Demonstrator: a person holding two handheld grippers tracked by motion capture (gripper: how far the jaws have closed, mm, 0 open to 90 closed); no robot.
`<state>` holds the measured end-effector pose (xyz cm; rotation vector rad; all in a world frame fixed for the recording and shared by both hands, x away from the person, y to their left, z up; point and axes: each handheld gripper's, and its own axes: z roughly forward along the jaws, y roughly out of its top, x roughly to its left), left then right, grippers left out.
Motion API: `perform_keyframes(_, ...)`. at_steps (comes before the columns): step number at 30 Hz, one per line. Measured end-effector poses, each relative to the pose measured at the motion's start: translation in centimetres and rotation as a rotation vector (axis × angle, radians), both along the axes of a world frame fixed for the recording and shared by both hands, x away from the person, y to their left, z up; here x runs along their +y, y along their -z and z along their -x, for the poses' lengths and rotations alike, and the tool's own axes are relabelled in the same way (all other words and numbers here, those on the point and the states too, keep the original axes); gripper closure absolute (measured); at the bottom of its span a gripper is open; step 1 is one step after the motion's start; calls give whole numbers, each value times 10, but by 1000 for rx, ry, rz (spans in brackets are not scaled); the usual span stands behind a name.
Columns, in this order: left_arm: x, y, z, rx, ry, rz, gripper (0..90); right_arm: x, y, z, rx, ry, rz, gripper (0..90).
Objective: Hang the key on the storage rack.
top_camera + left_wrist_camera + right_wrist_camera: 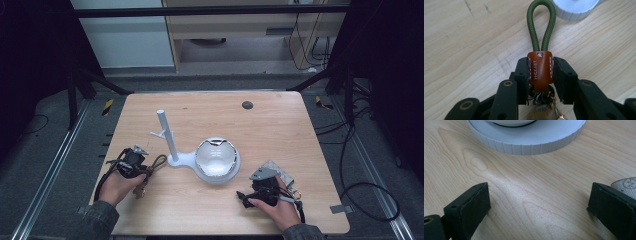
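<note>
A keychain with a brown leather tab (540,71) and an olive-green cord loop (541,25) lies on the wooden table (280,130). My left gripper (540,75) is shut on the leather tab, one pad on each side, with metal rings hanging below the tab. In the high view the left gripper (136,161) sits at the table's left, and the cord loop (159,161) points toward a white stand (167,135) with an upright post and a short side peg. My right gripper (539,202) rests open on bare wood; in the high view the right gripper (246,196) is at the front right.
A white bowl (216,156) sits on a round ridged base (524,145) joined to the stand; that base's edge (574,10) lies just beyond the cord loop. A small dark disc (247,104) is set into the table near its far edge.
</note>
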<state>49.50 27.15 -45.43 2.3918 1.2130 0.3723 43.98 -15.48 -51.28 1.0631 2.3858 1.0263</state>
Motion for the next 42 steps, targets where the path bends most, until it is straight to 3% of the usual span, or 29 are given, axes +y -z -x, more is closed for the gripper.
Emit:
perform_keyframes(3, 3, -9, 11, -61, 3, 33, 660, 0, 0, 0, 1, 1, 0, 39)
perform_keyframes(4, 3, -9, 11, -61, 3, 33, 660, 0, 0, 0, 1, 1, 0, 39)
perform_keyframes(5, 5, -15, 21, -115, -3, 52, 660, 0, 0, 0, 0, 0, 0, 39)
perform_keyframes(6, 6, -18, 27, -144, -7, 61, 660, 0, 0, 0, 0, 1, 0, 39)
perform_keyframes(8, 7, -21, 33, -167, -13, 81, 661, 0, 0, 0, 0, 1, 0, 38)
perform_keyframes(11, 7, -31, 52, -256, -10, 113, 662, 0, 0, 0, 2, 2, 1, 37)
perform_keyframes(16, 6, -41, 68, -331, -9, 159, 664, 0, 0, 0, 2, 1, 1, 35)
perform_keyframes(19, 5, -44, 74, -361, -9, 180, 665, 0, 0, 0, 0, 0, 3, 33)
perform_keyframes(26, 2, -44, 82, -380, -3, 215, 665, 1, 0, 0, 0, 0, 3, 32)
perform_keyframes(42, 3, -55, 104, -464, 10, 307, 664, 1, 0, -1, 0, -1, 3, 30)
